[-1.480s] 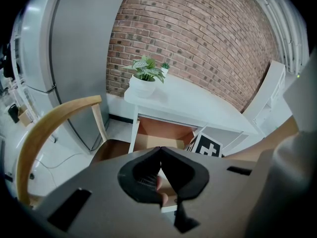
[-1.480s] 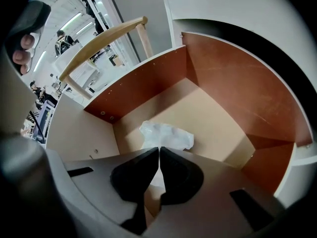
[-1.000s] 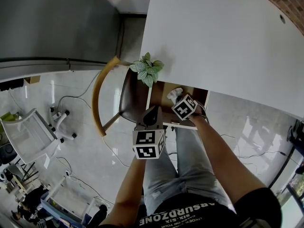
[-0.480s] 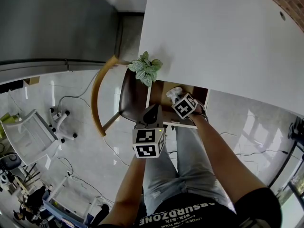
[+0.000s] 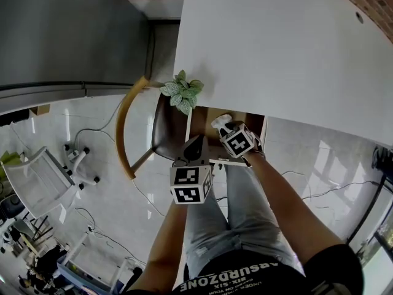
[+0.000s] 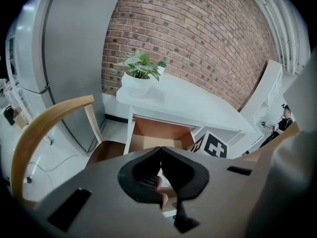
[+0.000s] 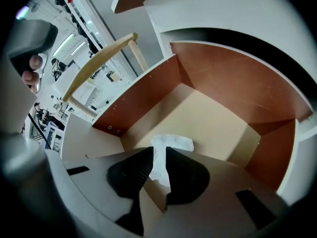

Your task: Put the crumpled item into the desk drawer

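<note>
R gripper [image 7: 159,151] pinches the crumpled tissue [image 7: 172,143] btwn its jaws, w/ only a narrow gap. Most of the wad pokes out past the tips, over the open desk drawer [image 7: 213,125]; can't tell if it touches the floor. L gripper [image 6: 160,149]: jaws pressed together, nothing btwn them, drawer well ahead of the tips. Tissue looks v. light, soft and crushable. It prob. won't slip but may cling to a pad on release. A light squeeze at the bunched middle should do.
</note>
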Tool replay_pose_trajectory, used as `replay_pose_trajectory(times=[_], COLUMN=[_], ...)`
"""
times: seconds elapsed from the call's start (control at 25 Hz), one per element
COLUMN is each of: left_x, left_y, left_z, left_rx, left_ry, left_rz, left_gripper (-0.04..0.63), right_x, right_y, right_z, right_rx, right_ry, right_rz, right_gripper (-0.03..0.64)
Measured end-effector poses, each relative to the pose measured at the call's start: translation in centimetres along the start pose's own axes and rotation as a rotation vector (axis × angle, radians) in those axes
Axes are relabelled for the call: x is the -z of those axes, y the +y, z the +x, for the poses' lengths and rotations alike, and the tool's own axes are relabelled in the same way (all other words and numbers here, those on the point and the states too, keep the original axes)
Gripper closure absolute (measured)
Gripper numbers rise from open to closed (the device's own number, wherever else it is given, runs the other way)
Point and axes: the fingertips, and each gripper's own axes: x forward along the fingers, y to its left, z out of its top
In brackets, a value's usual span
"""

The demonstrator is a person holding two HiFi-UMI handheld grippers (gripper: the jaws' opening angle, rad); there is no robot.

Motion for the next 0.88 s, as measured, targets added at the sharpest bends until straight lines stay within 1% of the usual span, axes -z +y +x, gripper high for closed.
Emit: replay_pose_trajectory(times=[0.16, 0.36, 0.68, 0.8, 0.88], left_x=[-0.4, -0.6, -1.0, -1.1, -1.2], left_y=[-0.3, -0.6, -1.0, -1.2, -1.3], left_z=[0.3, 0.7, 1.0, 1.1, 1.2], left_rx=[0.006, 0.013, 0.033, 0.04, 0.041], left_ry=[-0.005, -0.004, 0.006, 0.014, 0.015], left_rz=[0.004, 0.006, 0.002, 0.012, 0.016], left_gripper=[0.591, 0.591, 0.591, 0.591, 0.591], right_x=[-1.2, -2.3, -3.6, -4.2, -4.6], right_y=[0.4, 0.8, 1.8, 2.2, 2.4], right_z=[-1.7, -3.7, -7.5, -9.4, -10.5], right_rx=[-0.018, -0.042, -0.057, -0.069, -0.071], right_ry=[-0.06, -0.129, -0.216, -0.266, -0.304], right_rz=[0.031, 0.096, 0.122, 0.138, 0.147], right_gripper=[0.546, 0.546, 0.546, 0.559, 0.579])
